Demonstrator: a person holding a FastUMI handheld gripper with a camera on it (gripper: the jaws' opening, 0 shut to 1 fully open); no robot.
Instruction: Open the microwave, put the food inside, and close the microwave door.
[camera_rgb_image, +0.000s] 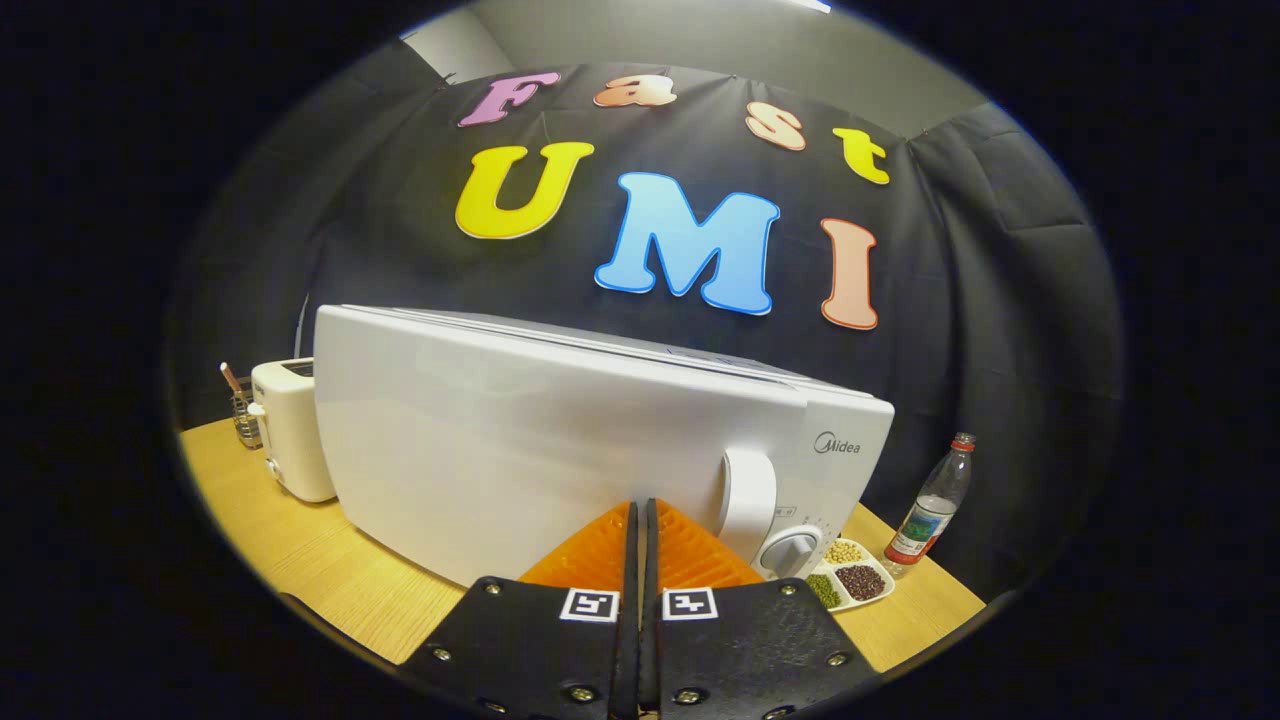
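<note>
Black cloth is hung as the booth's wall behind a wooden table. On the table, just ahead of the gripper, a white microwave is set with its door closed; its handle and a round dial are seen just to the right of the fingertips. The gripper's fingers are pressed together with nothing held between them, tips close to the door. Beyond the fingers to the right, a divided dish of beans and a plastic bottle are placed. Left of the microwave, a toaster and a glass are stood.
</note>
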